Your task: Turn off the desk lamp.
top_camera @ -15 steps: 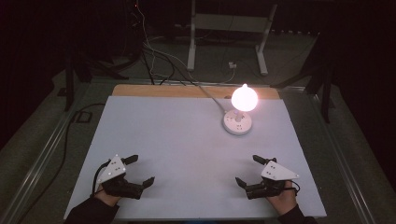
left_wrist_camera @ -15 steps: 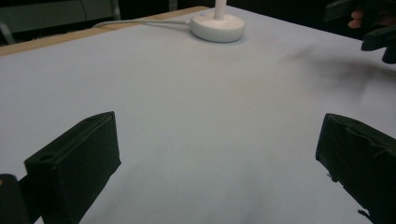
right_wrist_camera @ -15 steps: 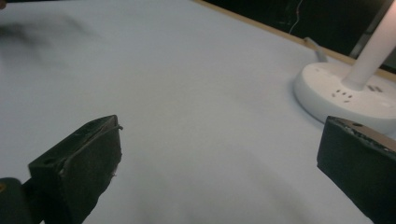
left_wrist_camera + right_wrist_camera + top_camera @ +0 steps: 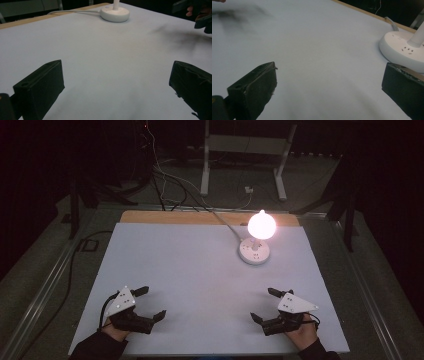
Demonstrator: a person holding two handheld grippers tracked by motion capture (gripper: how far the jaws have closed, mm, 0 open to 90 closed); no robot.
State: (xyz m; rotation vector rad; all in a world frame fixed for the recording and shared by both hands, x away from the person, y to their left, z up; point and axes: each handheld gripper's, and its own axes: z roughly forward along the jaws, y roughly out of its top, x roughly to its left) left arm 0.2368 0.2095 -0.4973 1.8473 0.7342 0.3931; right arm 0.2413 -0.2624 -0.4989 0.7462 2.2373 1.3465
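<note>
Nothing has shifted since the earlier frame: both your hands rest where they were, at the near edge of the tabletop (image 4: 200, 270).

At about 7 o'clock on the white sheet, your left tongs (image 4: 150, 303) lie low over the surface, released, with the jaws spread wide and nothing between them; in the left gripper view only bare sheet lies ahead of them.

At about 1 o'clock, well apart from both hands, the lamp (image 4: 261, 225) glows on its round white base (image 4: 254, 251), its cable (image 4: 220, 219) running off the far edge at 12 o'clock.

At about 5 o'clock, your right tongs (image 4: 265, 305) are likewise released, jaws wide and empty; in the right gripper view the base (image 4: 402, 50) sits beyond the right-hand jaw.
</note>
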